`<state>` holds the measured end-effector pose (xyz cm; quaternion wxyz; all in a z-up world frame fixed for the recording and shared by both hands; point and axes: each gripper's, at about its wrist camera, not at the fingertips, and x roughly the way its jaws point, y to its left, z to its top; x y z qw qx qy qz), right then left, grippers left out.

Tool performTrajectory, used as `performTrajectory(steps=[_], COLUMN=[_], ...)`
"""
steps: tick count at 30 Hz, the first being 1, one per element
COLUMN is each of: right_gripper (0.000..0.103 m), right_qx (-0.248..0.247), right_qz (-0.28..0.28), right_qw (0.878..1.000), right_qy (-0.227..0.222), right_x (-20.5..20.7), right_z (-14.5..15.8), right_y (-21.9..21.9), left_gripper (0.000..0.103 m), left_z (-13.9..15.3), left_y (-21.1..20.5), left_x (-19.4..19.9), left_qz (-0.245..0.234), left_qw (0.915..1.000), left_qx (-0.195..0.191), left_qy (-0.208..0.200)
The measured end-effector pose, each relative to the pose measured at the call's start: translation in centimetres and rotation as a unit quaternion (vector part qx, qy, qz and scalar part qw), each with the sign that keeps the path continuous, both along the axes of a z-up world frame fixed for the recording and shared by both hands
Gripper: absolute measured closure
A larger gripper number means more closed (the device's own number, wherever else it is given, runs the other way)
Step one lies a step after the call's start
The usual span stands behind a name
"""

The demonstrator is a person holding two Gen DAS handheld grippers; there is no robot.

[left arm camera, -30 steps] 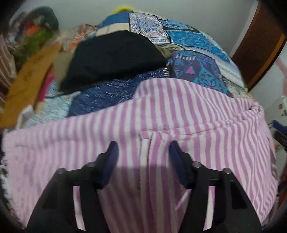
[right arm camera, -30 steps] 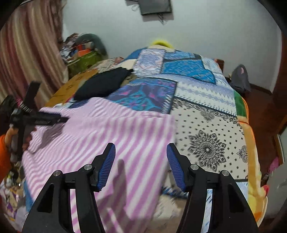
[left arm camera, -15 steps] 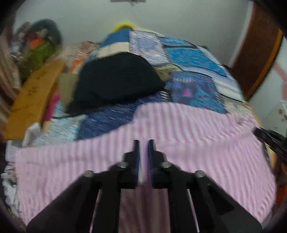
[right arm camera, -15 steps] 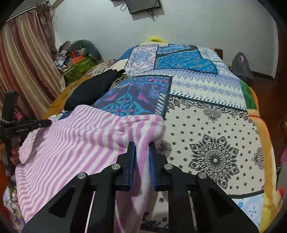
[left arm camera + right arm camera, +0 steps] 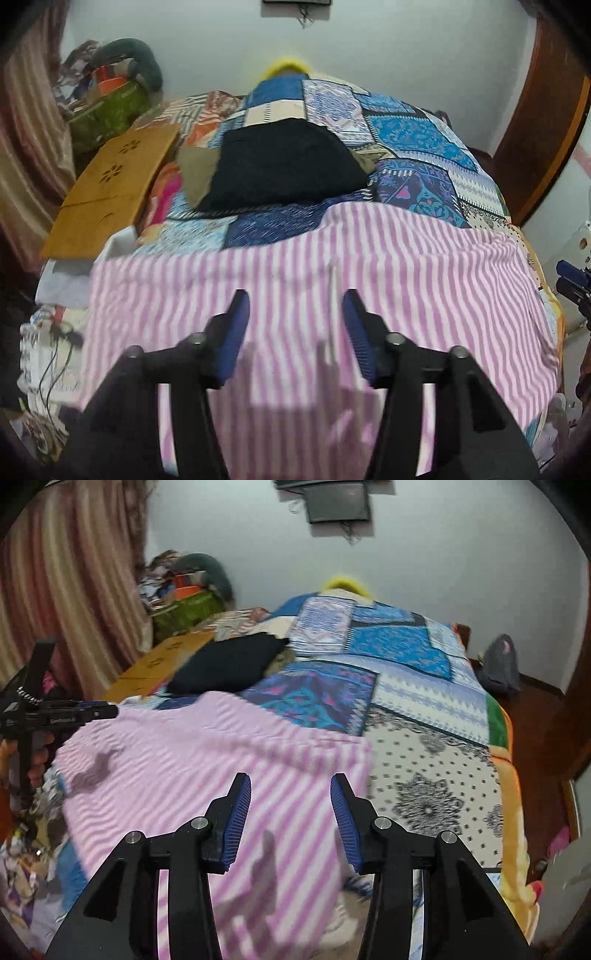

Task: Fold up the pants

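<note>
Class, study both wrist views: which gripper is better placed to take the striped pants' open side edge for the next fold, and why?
Probably the right gripper. The pink striped pants end at a free edge just off its right finger, over the patchwork bedspread. The left gripper hangs over mid-fabric. Both jaws are opening, gripping nothing.

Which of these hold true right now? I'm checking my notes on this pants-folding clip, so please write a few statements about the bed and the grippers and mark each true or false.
1. The pink-and-white striped fleece pants lie spread on the patchwork bedspread. True.
2. The left gripper is clamped on the pants. False: its jaws are opening, with nothing pinched between the fingers.
3. A black folded garment lies on the bed beyond the pants. True.
4. The right gripper holds that black garment. False: its jaws are opening above the pants, gripping nothing.
5. The wooden board lies on top of the pants. False: it sits beside the bed, apart from them.
</note>
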<state>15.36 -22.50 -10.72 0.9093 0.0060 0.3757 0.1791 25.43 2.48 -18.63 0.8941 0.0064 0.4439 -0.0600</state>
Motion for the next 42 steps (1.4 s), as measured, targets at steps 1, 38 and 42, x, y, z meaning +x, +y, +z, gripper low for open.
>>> performTrajectory(steps=[1, 38, 42], right_gripper=[0.062, 0.047, 0.047], right_qx=[-0.001, -0.03, -0.03], right_qz=[0.011, 0.026, 0.025], right_qw=[1.0, 0.997, 0.997], right_qy=[0.0, 0.064, 0.065], right_x=[-0.6, -0.5, -0.6], right_z=[0.2, -5.5, -5.4], right_y=[0.7, 5.5, 5.5], left_gripper=[0.047, 0.072, 0.089], left_z=[0.0, -8.8, -7.2], left_y=[0.7, 15.3, 14.7], left_x=[-0.7, -4.2, -3.9], left_qz=[0.006, 0.179, 0.174], left_qw=[1.0, 0.9755, 0.9804], left_qx=[-0.001, -0.109, -0.079], left_qy=[0.001, 0.066, 0.049])
